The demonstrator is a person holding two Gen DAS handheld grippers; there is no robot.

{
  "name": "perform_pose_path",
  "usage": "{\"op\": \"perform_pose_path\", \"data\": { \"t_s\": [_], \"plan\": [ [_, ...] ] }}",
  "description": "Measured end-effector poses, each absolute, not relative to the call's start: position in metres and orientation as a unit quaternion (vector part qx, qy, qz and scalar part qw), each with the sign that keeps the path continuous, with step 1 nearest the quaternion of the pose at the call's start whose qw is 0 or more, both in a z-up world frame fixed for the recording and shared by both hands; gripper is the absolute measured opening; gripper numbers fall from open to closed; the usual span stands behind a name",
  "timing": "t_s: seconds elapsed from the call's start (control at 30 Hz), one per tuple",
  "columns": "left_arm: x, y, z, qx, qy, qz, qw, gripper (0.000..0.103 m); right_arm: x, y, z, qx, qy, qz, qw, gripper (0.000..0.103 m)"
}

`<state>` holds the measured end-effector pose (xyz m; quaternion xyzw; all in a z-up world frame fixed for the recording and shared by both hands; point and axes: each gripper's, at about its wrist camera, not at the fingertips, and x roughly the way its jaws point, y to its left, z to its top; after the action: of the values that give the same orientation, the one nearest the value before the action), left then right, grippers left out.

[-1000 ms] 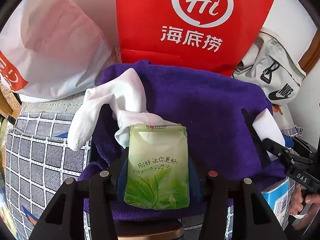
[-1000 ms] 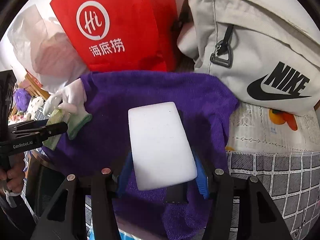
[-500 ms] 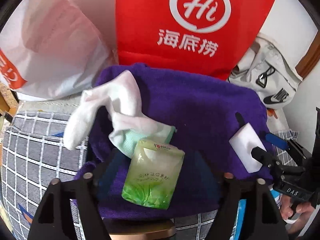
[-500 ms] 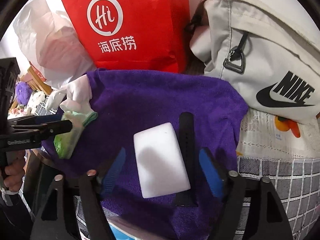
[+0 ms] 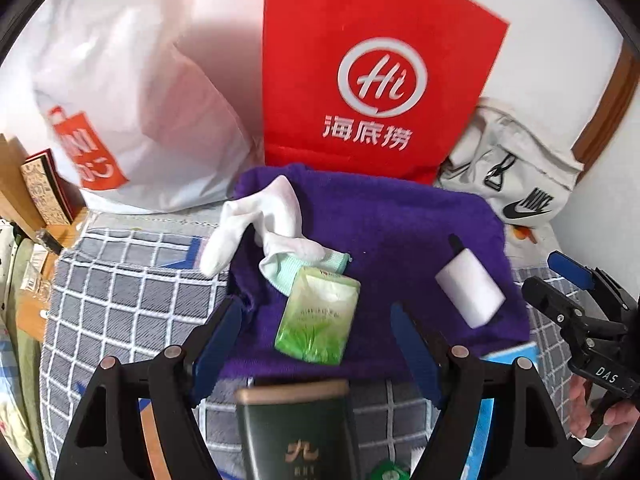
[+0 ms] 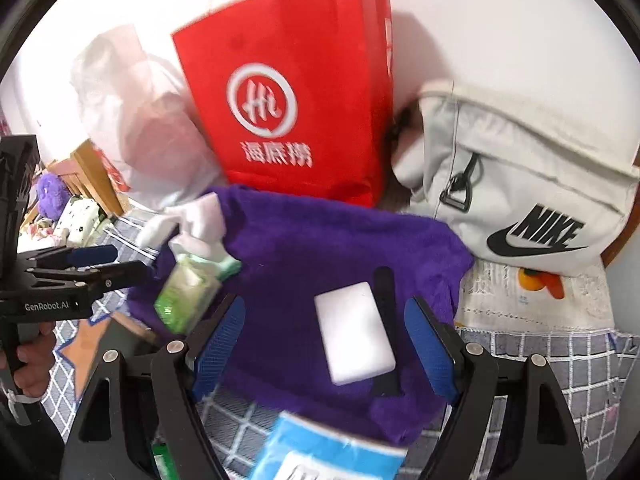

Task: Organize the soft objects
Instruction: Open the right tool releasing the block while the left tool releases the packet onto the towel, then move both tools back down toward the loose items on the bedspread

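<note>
Checked bedding (image 5: 120, 292) under purple towel (image 5: 380, 216), green tissue pack (image 5: 318, 320) and white sponge (image 6: 354, 338) lying free, left gripper (image 5: 316, 344) jaws spread, right gripper (image 6: 326, 344) jaws opening, nothing pinched.

The purple towel (image 5: 400, 240) offers its widest bare stretch across the centre and upper right of the left wrist frame, between the white sock (image 5: 260, 216) and green tissue pack (image 5: 318, 318) at left and the white sponge (image 5: 470, 294) at right. Behind it, the red bag (image 5: 372, 80), white plastic bag (image 5: 132, 100) and grey Nike bag (image 5: 516, 184) wall off the top. A dark green tin (image 5: 296, 428) crowds the lower edge.
</note>
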<state>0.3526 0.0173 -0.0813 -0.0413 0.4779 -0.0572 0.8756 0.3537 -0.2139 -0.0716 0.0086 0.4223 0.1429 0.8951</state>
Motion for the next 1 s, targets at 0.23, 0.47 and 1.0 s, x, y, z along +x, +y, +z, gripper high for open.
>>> {"op": "perform_pose_path", "data": {
  "t_s": [0.23,0.47,1.0],
  "plan": [
    [0.293,0.024,-0.052,-0.037,0.445,-0.072,0.892,0.076,0.302,-0.218,-0.049,0.045,0.419,0.142,0.896,0.082],
    [0.238,0.025,-0.044,-0.045,0.433,-0.095,0.895,0.076,0.247,-0.217,-0.043,0.045,0.411,0.124,0.902,0.082],
    [0.127,0.034,-0.059,-0.067,0.423,-0.103,0.898,0.076,0.128,-0.226,-0.054,0.046,0.398,0.116,0.909,0.081]
  ]
}}
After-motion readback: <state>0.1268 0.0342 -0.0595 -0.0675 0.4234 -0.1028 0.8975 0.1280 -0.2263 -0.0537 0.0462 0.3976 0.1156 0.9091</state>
